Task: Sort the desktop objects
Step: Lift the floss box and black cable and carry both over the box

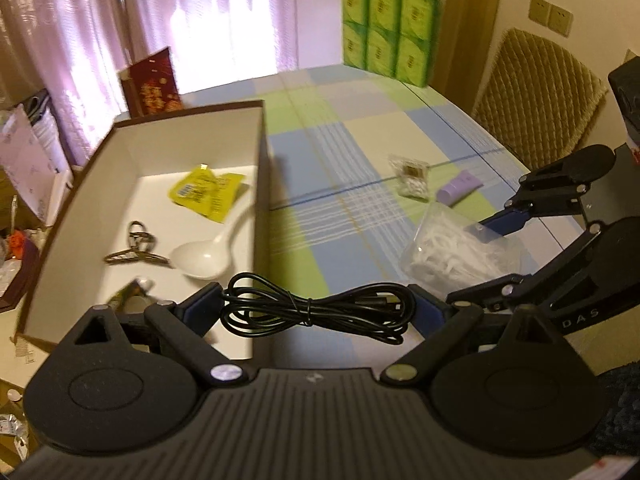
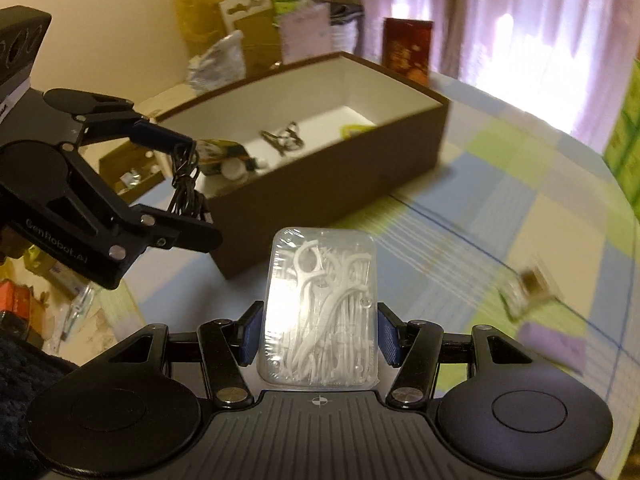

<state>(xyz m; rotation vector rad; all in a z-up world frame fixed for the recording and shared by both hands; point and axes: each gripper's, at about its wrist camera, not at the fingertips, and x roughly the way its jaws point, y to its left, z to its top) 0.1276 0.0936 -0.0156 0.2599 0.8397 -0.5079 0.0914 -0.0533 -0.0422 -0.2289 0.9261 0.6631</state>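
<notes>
The left gripper (image 1: 318, 312) is matt black plastic with ribbed housing, bright metal rivets and blue rubbery pads (image 1: 426, 314). Its cable (image 1: 320, 308) is glossy black. The floss-pick case (image 2: 320, 312) is clear, shiny plastic. The box (image 2: 332, 168) is matt brown card, white inside. The spoon (image 1: 208, 254) looks glazed white. The worktop (image 1: 360, 152) wears smooth checked cloth.

A stack of green tissue packs (image 1: 390, 28) stands at the far edge of the checked tablecloth (image 1: 360, 128). Pink curtains (image 1: 200, 12) hang behind it; a quilted chair (image 1: 536, 92) sits beside it.
</notes>
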